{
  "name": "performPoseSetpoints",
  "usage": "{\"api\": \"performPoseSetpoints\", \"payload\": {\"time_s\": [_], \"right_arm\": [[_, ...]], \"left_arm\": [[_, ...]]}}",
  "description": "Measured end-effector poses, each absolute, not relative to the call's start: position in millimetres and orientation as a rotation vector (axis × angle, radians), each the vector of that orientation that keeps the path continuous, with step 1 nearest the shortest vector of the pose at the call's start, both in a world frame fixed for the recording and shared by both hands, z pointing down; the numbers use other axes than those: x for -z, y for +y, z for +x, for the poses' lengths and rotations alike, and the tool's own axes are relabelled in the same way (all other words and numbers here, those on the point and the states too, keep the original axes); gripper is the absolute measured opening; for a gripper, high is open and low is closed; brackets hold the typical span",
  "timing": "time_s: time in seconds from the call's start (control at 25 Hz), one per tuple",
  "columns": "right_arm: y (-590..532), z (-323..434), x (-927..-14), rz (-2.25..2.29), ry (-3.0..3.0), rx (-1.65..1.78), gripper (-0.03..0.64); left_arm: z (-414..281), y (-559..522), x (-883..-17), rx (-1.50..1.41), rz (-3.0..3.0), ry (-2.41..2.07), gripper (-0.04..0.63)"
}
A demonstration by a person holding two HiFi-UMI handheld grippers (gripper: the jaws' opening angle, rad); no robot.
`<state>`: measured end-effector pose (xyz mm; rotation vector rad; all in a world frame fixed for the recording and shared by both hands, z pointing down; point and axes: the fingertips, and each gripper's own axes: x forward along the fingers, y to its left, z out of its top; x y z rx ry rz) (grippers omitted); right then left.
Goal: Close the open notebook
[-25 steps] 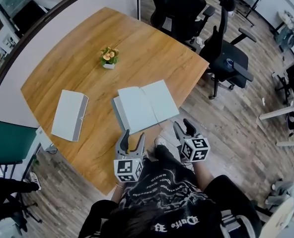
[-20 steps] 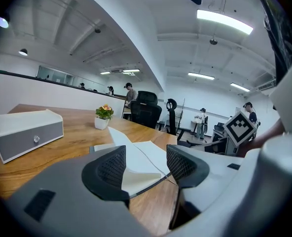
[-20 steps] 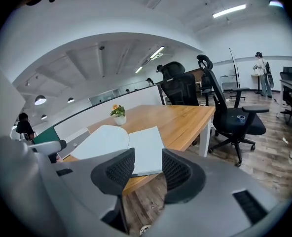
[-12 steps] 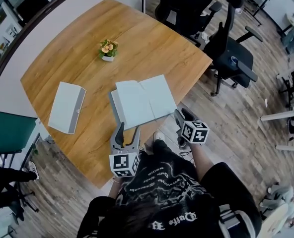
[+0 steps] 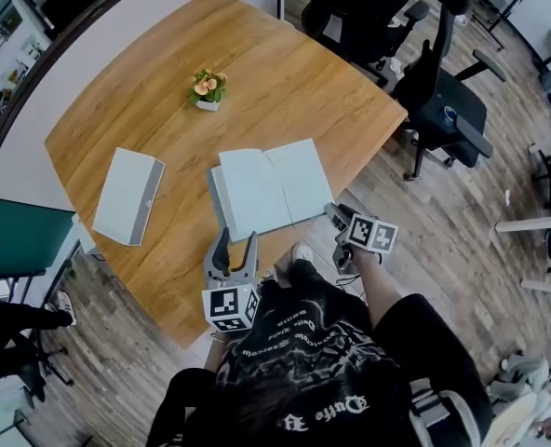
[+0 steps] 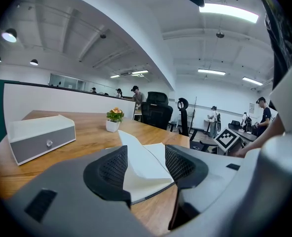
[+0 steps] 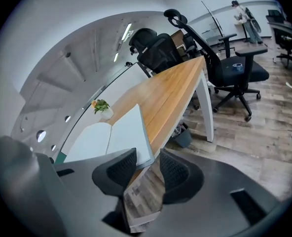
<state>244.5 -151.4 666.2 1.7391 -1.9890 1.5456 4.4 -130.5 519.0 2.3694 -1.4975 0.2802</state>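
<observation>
The notebook point(image 5: 268, 186) lies open on the counter point(image 5: 285, 73), a little below the middle of the head view, its two pale pages spread flat and its lower edge close to the counter's near edge. It has not moved, and neither cover has been lifted.

What has changed is the right claw point(image 5: 339, 216). A second ago it hung lower in the frame, clear of the counter edge. Now it has come down and rolled over, so that it sits just beside the lower right corner of the right-hand page. Its jaws have narrowed to about half open. In the right gripper view that page corner reaches in between the two pads, but they do not seem to press on it, though the steep angle makes this hard to be sure of.

The left claw point(image 5: 236, 240) has hardly shifted. It stays below the notebook's left half in the head view, pointing at it, and its wide jaws are closing a little with nothing gripped. The notebook's near edge shows beyond the pads, not between them.

I judge this to be the approach to the right-hand page, ready to catch that corner and fold it over to the left. The closing itself has not begun. A pale box point(image 5: 128, 196) and a small potted plant point(image 5: 207, 89) stand well apart from the work.
</observation>
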Motion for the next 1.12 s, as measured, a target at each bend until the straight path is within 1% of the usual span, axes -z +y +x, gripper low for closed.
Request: {"api": "performPoseSetpoints", "payload": {"time_s": [0.04, 0.12, 0.24, 0.44, 0.72, 1.12], "right_arm": [[-152, 243, -666, 1.725, -2.005, -1.57, 0.152], [-152, 241, -666, 1.705, -2.032, -1.607, 0.112], [-151, 239, -665, 1.698, -2.036, -1.577, 0.109], [-151, 239, -661, 1.695, -1.99, -1.415, 0.103], [-150, 241, -655, 1.71, -1.991, -1.294, 0.062], [-151, 238, -627, 1.817, -2.038, -1.277, 0.038]], "left_arm": [[4, -131, -519, -0.28, 2.365, -1.503, 0.261], [2, -131, -520, -0.279, 2.358, -1.51, 0.261], [2, -132, -521, -0.276, 2.355, -1.516, 0.261], [1, -134, -525, -0.297, 2.35, -1.507, 0.261], [-1, -134, -523, -0.303, 2.343, -1.513, 0.261], [-11, -124, -534, -0.354, 2.312, -1.517, 0.261]]}}
